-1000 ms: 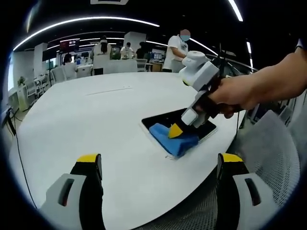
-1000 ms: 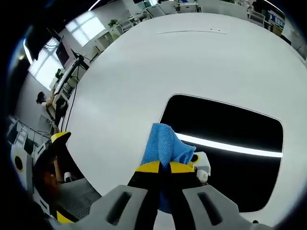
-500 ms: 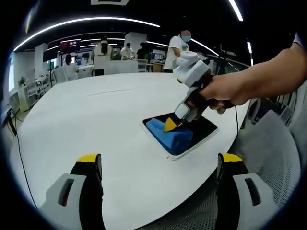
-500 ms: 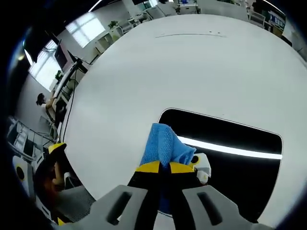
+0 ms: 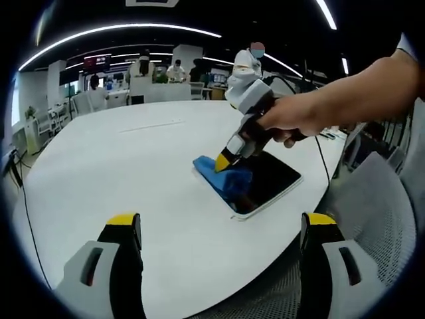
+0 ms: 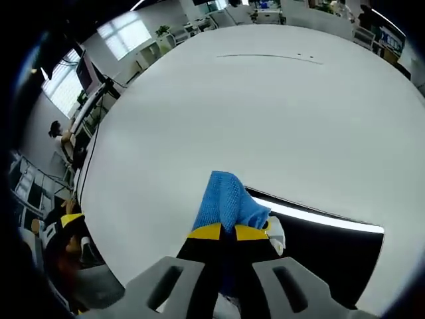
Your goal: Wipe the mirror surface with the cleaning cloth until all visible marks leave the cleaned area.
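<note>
A dark rectangular mirror (image 5: 265,183) lies flat on the white round table (image 5: 119,166), near its right edge. The blue cleaning cloth (image 5: 224,178) rests on the mirror's far left corner, spilling onto the table. My right gripper (image 5: 224,161), held by a hand, is shut on the cloth and presses it down. In the right gripper view the cloth (image 6: 226,203) bunches up from the shut gripper (image 6: 221,232) over the mirror's (image 6: 319,249) edge. My left gripper (image 5: 219,222) stands open above the table's near edge, well short of the mirror.
A grey mesh chair (image 5: 372,219) stands off the table's right edge. Several people (image 5: 143,66) and desks are far behind the table. A thin seam (image 6: 269,58) crosses the far tabletop. A black cable (image 5: 20,193) hangs at the left.
My right gripper has dragged the cloth leftward across the mirror, from its middle to its far left corner. More dark glass shows to the right. The left gripper has stayed put.
</note>
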`<state>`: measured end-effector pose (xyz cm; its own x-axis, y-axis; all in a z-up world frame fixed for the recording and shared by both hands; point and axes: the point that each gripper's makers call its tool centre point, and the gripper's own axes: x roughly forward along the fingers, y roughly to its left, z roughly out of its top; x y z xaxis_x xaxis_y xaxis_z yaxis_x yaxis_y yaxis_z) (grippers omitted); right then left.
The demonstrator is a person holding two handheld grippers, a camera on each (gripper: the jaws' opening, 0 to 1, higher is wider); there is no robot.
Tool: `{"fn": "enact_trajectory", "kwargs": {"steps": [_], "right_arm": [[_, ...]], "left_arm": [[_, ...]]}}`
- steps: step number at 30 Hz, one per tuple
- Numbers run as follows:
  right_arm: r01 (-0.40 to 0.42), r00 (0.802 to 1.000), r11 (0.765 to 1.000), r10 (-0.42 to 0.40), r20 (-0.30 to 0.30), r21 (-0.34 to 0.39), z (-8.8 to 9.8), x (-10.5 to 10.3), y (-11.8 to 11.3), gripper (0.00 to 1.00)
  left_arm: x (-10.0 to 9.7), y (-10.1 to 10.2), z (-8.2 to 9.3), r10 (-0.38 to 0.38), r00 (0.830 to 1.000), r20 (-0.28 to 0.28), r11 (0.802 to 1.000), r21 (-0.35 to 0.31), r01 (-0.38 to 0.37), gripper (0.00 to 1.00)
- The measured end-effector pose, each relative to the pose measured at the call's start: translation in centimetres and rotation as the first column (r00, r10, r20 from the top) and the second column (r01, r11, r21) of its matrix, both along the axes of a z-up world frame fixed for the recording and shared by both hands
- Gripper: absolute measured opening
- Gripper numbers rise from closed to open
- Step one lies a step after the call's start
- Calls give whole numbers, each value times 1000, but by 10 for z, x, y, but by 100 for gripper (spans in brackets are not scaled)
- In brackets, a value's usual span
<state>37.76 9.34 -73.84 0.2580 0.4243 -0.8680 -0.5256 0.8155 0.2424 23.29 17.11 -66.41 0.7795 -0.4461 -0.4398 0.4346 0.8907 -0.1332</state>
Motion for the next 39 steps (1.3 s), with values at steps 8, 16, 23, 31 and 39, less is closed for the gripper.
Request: {"fn": "enact_trajectory", "kwargs": {"steps": [8, 16, 23, 31, 39], "right_arm": [[-8, 1000, 1000, 8, 12, -2, -7, 22, 3, 0], [-1, 1000, 1000, 1, 4, 14, -2, 26, 3, 0], [-4, 1000, 1000, 4, 0, 18, 3, 20, 2, 0], [3, 1000, 1000, -3, 15, 0, 0, 23, -8, 0], [13, 1000, 1000, -13, 27, -9, 4, 19, -18, 0]], "left_arm": [[0, 0, -2, 0, 1000, -8, 1000, -3, 0, 99], [-2, -2, -5, -12, 1000, -24, 1000, 1, 12, 99], [-1, -1, -4, -5, 1000, -18, 1000, -6, 5, 99], [-1, -2, -4, -9, 1000, -19, 1000, -10, 8, 99], [0, 0, -4, 1, 1000, -20, 1000, -12, -1, 99]]}}
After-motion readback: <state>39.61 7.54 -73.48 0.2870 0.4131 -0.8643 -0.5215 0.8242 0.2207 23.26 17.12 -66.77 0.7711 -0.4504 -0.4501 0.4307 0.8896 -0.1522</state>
